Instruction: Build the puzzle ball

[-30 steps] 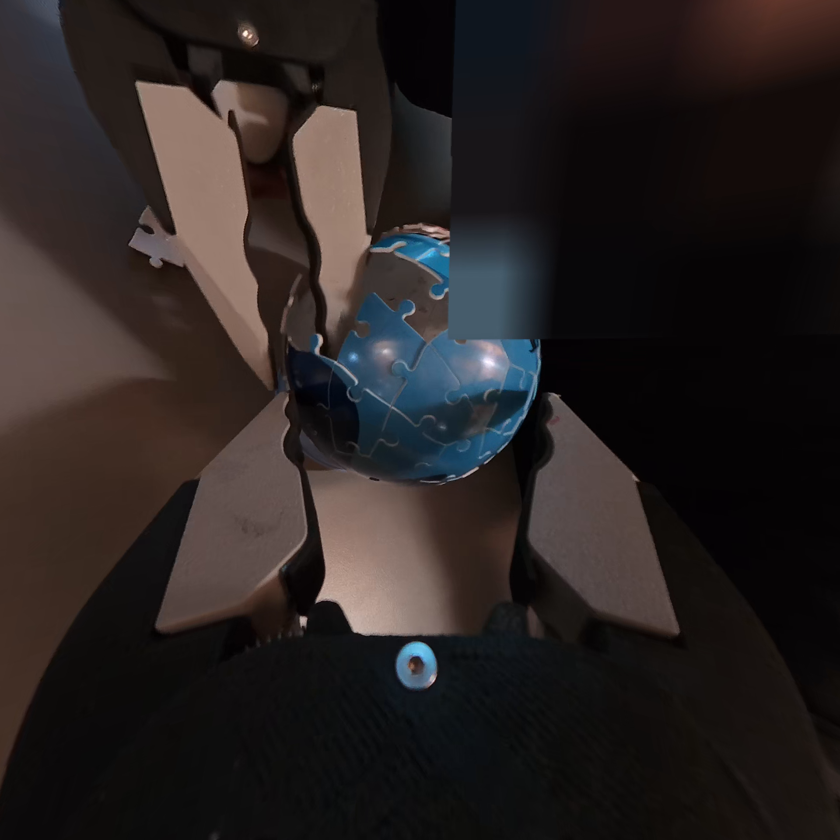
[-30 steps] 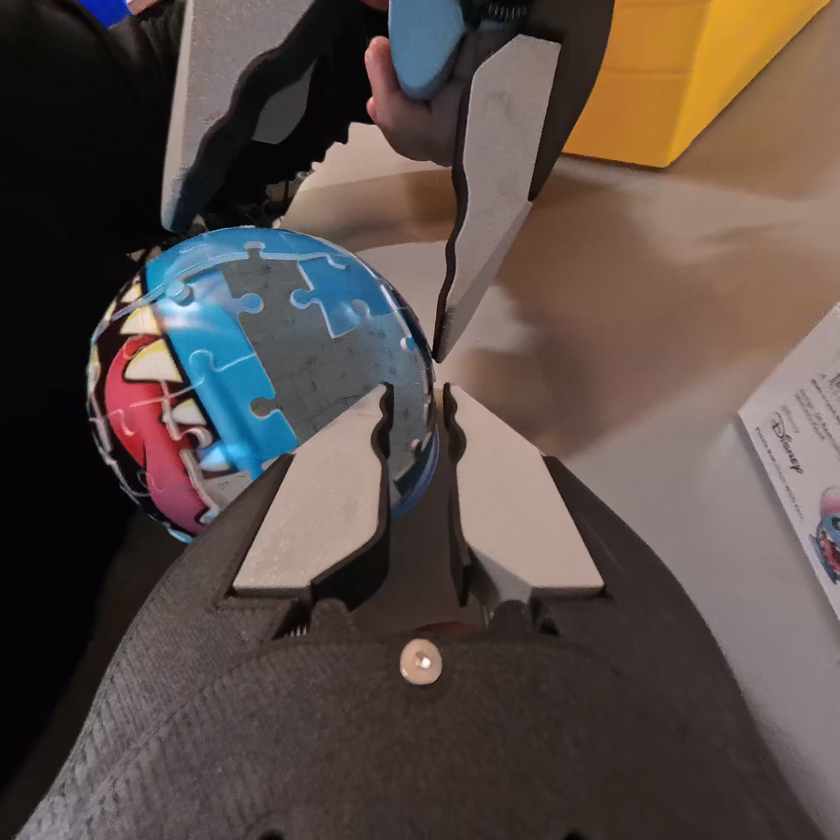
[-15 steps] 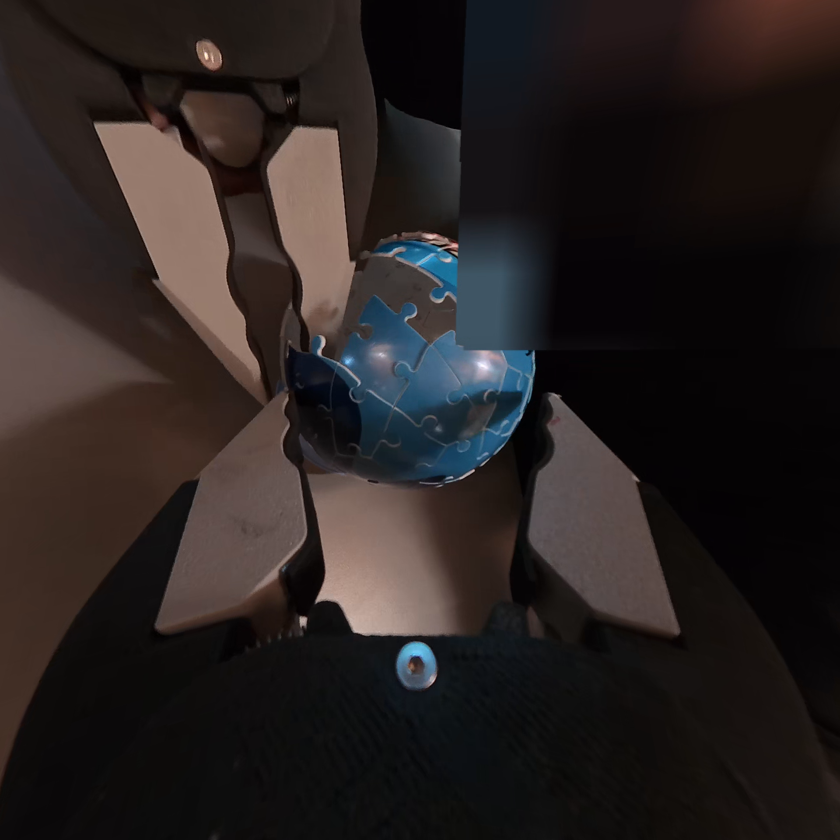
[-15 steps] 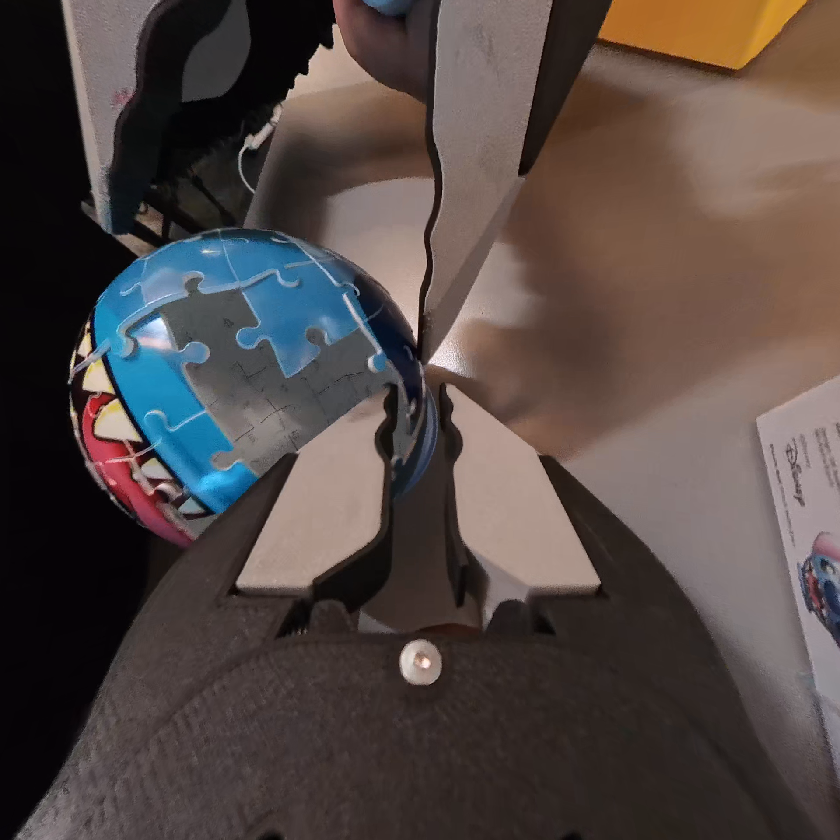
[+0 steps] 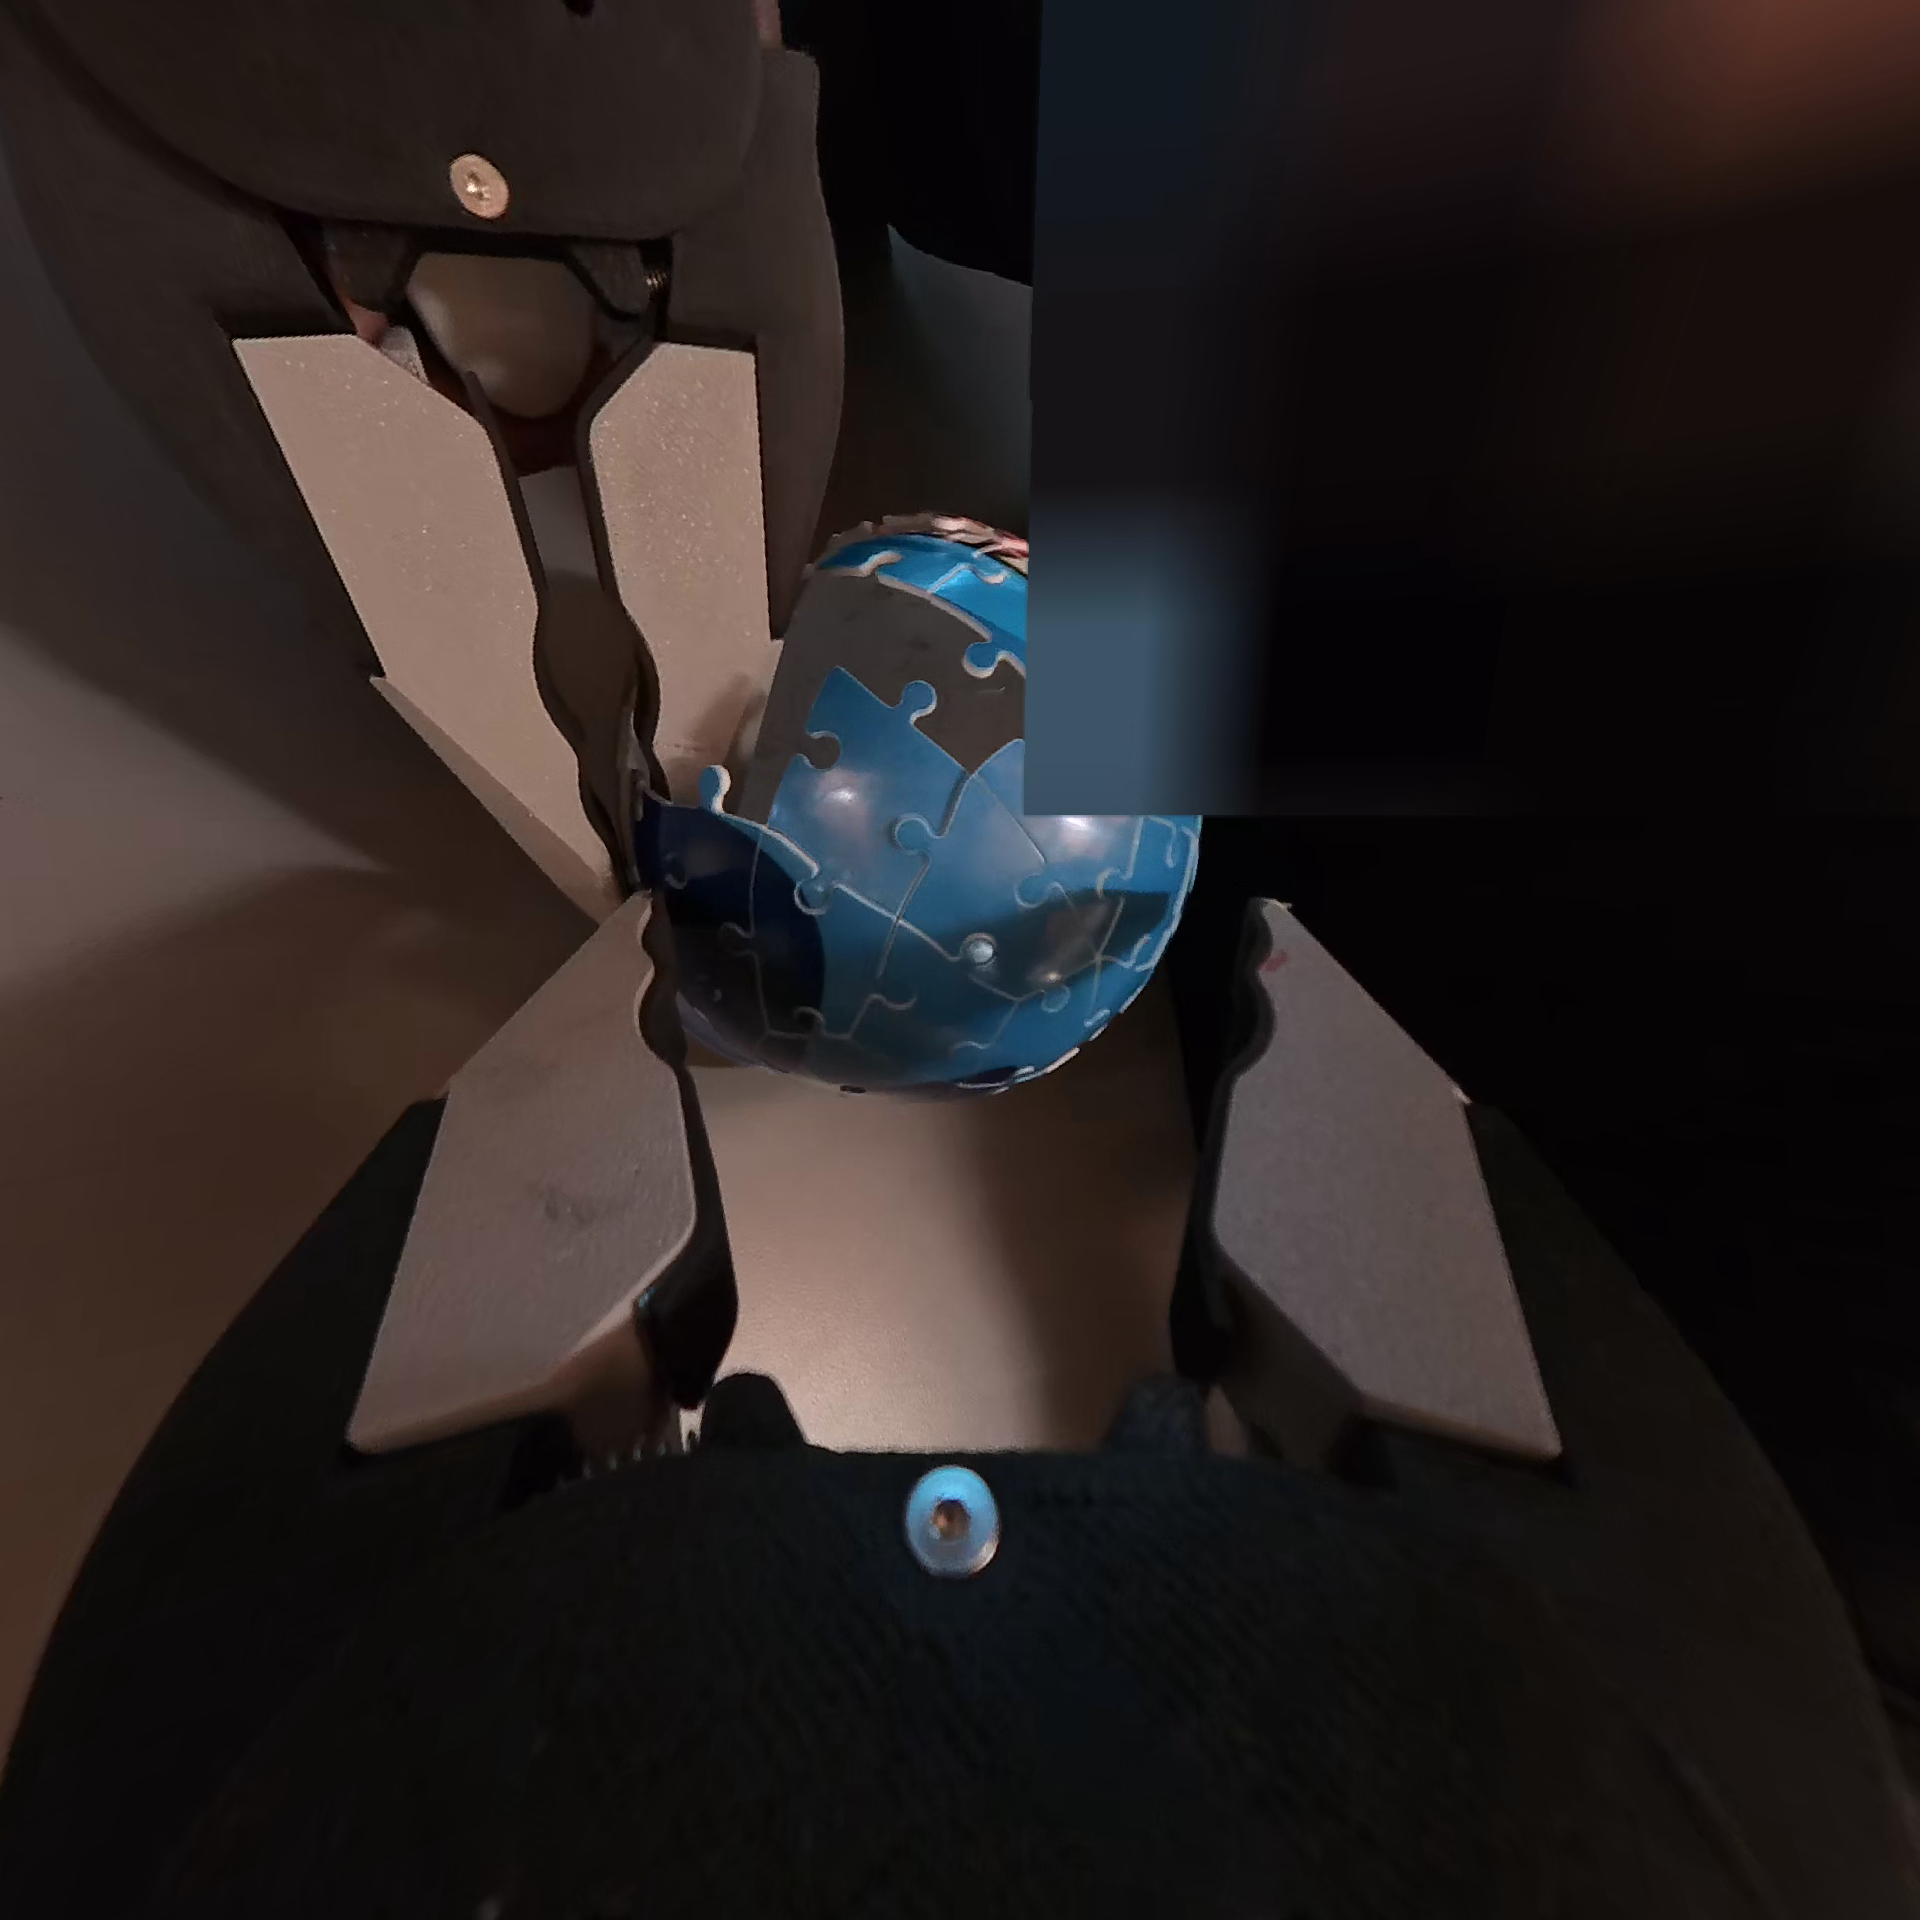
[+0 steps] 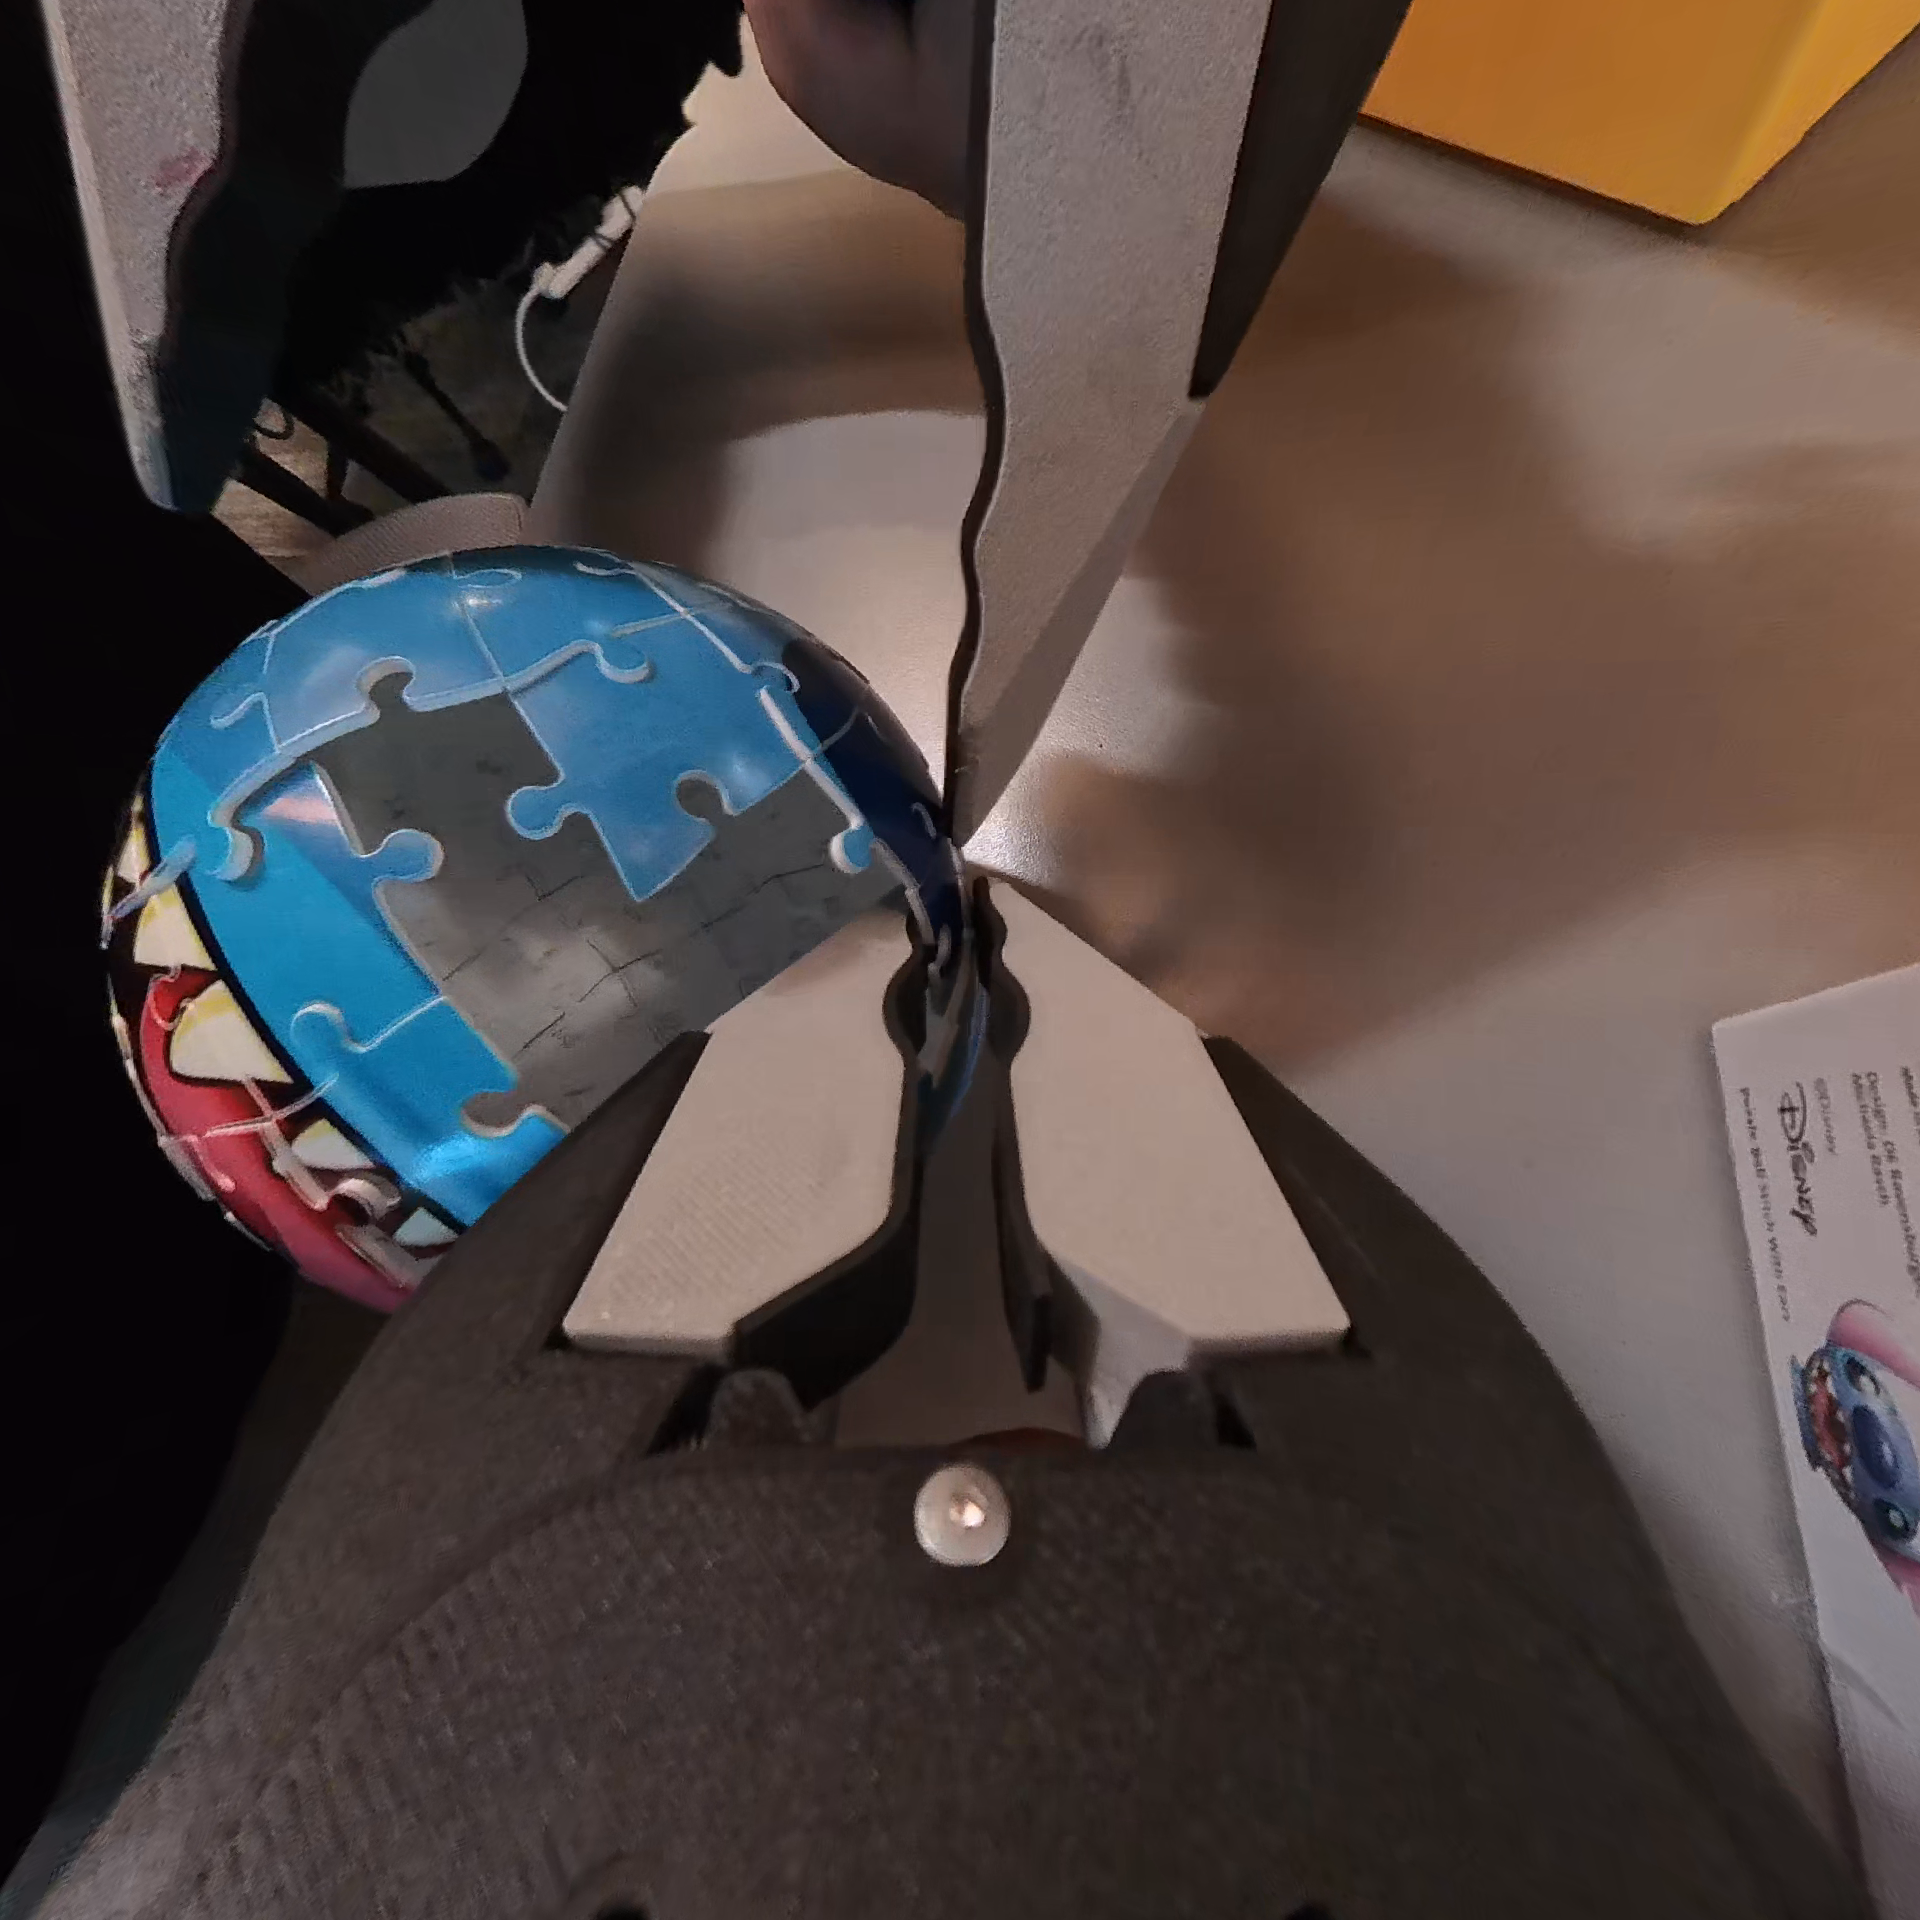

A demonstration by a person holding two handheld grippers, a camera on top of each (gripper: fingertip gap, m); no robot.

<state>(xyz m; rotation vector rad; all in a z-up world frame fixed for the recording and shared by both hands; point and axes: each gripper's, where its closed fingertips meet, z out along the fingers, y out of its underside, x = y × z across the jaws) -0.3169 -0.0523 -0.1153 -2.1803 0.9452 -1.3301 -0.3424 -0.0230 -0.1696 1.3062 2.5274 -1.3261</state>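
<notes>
The puzzle ball [image 5: 935, 883] is blue, with a red mouth and teeth on one side [image 6: 208, 1091] and grey gaps where pieces are absent. It hangs in the air, held between the wide-set fingers of my left gripper [image 5: 951, 914]. In the right wrist view the left gripper [image 6: 571, 665] comes down from above around the ball [image 6: 436, 914]. My right gripper [image 6: 956, 935] is shut on a dark blue puzzle piece [image 6: 940, 966] right at the ball's edge. In the left wrist view the right gripper [image 5: 623, 831] reaches down to the ball's left side.
Below lies a beige table [image 6: 1455, 727]. A yellow box [image 6: 1610, 94] stands at its far right. A printed leaflet [image 6: 1829, 1299] lies at the right edge. A white cable [image 6: 561, 291] hangs past the table's left edge. A hand [image 6: 831, 104] shows at the top.
My right gripper has moved in to the ball, and its tips now pinch at the ball's edge. The ball keeps its place in my left gripper. The loose piece on the table is out of view.
</notes>
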